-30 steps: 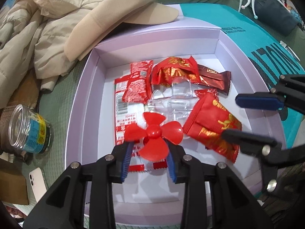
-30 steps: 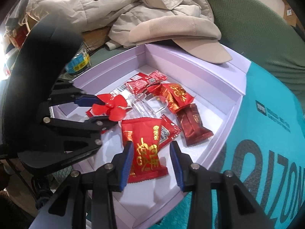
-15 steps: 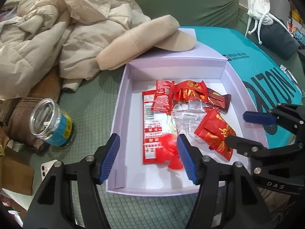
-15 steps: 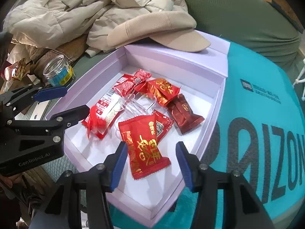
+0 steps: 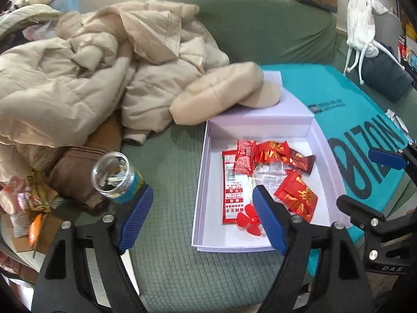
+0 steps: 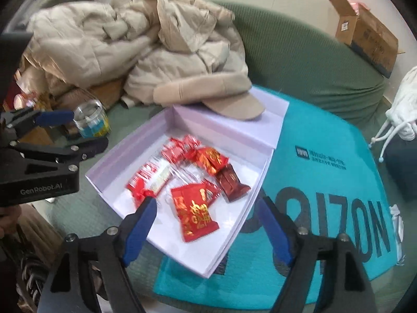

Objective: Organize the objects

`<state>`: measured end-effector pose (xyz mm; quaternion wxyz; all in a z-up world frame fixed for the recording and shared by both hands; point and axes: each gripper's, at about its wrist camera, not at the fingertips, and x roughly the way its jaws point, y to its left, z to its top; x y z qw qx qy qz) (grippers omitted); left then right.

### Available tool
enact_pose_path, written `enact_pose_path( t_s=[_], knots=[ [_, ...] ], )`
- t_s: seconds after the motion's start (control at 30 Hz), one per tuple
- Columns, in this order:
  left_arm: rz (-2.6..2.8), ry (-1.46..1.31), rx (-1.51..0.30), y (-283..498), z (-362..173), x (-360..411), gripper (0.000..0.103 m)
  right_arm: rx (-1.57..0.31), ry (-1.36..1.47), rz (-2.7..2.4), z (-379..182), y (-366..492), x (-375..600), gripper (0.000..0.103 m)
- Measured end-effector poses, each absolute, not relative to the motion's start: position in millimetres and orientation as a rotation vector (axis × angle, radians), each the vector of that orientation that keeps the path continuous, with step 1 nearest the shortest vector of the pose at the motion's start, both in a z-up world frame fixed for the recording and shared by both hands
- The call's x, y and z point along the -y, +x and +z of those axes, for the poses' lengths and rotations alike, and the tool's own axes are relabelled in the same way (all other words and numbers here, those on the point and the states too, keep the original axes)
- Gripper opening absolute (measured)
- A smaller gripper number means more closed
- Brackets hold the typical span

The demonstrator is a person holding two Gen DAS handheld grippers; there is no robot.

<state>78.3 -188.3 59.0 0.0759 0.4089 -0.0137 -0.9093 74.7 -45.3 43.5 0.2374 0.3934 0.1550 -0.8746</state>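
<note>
Left wrist view: the left tool (image 5: 202, 219) hangs wide and empty above the green sofa, the right tool (image 6: 208, 227) likewise wide and holding nothing. Red snack packets (image 5: 295, 195) and a red propeller (image 5: 247, 221) lie inside the lilac box (image 5: 200, 187); a glass jar (image 5: 114, 174) stands well left. Next pick likely the jar: approach upright, straddling its rim squarely.
</note>
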Motion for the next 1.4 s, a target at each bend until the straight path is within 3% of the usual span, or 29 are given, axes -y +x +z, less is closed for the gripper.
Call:
enact_pose_path(
  t_s=[0.2,0.43,1.4],
  knots=[
    [-2.744,1.157,0.027,100,82,178,0.085,-0.405,1.002,-2.416,69,95,35,0.088],
    [-2.727,1.128,0.009,126,91,166,0.086,-0.355,0.953,-2.459,86,121,15,0.099],
    [-2.732,1.214,-0.037,179,56,119,0.086,-0.363,1.043,-2.434,50,173,-35,0.1]
  ],
)
